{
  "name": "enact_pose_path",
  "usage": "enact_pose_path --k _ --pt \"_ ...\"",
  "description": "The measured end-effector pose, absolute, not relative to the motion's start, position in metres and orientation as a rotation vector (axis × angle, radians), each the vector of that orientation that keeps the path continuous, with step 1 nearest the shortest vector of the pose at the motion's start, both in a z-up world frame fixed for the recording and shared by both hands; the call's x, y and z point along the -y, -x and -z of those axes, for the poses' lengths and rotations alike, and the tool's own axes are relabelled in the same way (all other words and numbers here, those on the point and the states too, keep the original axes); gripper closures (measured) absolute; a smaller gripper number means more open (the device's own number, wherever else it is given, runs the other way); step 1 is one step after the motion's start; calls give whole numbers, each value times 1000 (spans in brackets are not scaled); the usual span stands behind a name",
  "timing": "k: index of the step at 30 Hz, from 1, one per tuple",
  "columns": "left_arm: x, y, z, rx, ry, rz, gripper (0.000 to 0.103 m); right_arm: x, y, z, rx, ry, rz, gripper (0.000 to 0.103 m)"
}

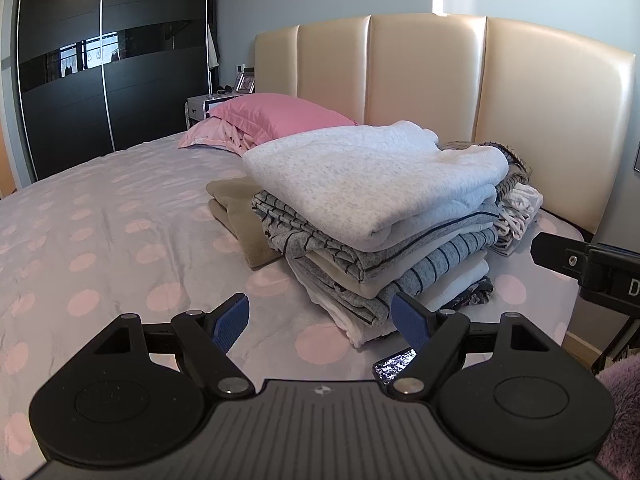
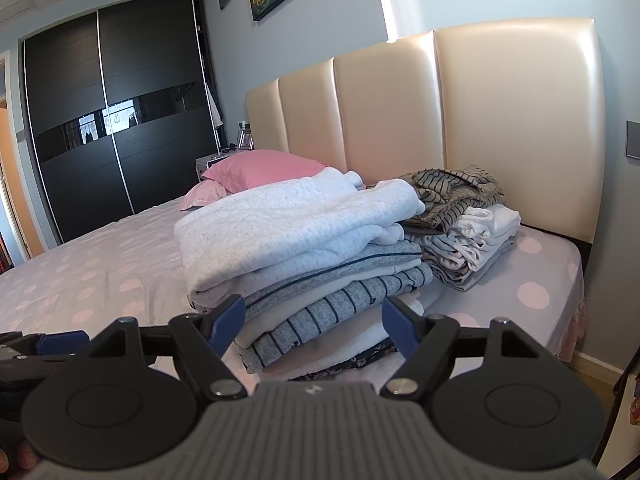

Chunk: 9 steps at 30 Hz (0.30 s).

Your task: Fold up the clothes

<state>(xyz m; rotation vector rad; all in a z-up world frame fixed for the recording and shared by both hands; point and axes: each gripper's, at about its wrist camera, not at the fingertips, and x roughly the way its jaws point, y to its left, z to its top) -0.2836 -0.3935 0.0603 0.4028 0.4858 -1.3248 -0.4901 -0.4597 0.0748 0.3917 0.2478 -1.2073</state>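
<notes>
2 grippers, left (image 1: 322, 322) and right (image 2: 314, 322), jaws wide, empty, facing folded stack (image 2: 304, 248)

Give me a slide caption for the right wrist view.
Open right claw faces folded clothes stack on polka-dot bed.

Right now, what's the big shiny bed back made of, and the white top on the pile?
The headboard looks like cream leather or faux leather: glossy, padded panels with seams. The white top seems a soft, matte, fleecy knit; its surface looks speckled and thick.
</notes>
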Motion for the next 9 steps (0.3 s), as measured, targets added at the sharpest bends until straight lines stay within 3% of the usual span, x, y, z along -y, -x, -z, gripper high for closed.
enact_pose_path --k 9 --pt "389 281 -62 -471 -389 1341 25 460 490 -75 -257 -393 1212 25"
